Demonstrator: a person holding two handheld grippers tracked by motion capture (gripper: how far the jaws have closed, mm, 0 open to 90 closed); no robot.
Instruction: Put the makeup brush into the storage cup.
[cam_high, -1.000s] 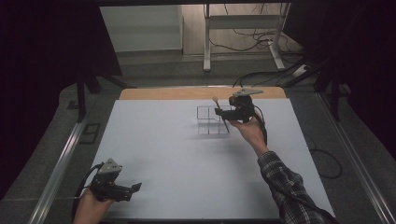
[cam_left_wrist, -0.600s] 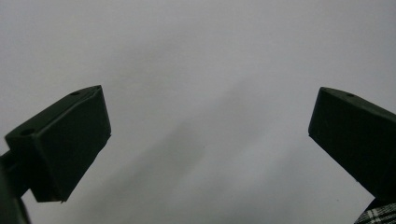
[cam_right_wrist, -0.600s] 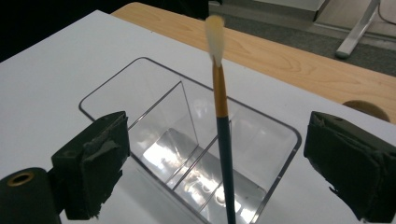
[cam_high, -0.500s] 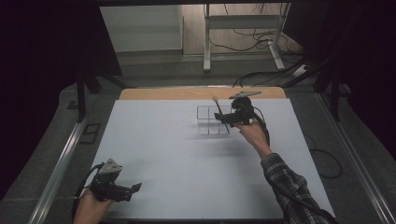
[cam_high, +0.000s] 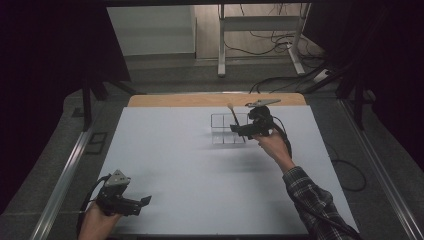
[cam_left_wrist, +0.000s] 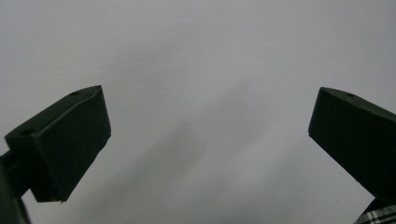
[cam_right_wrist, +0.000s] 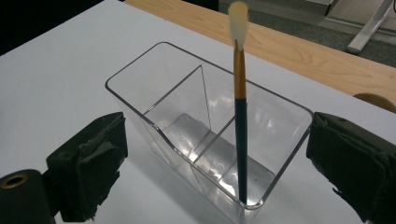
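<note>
brush (cam_right_wrist: 241, 116) stands upright in the near corner compartment of the clear organizer (cam_right_wrist: 140, 109) at the table's far side, just released, with the right gripper (cam_right_wrist: 215, 158) jaws having just opened wide around it; next comes backing away cleanly, while the left gripper (cam_left_wrist: 205, 154) rests open.

In the right gripper view the bottom edge cuts off the clear organizer's (cam_right_wrist: 205, 140) near corner, while in the high view's upper middle its dividers are too small to tell
</note>
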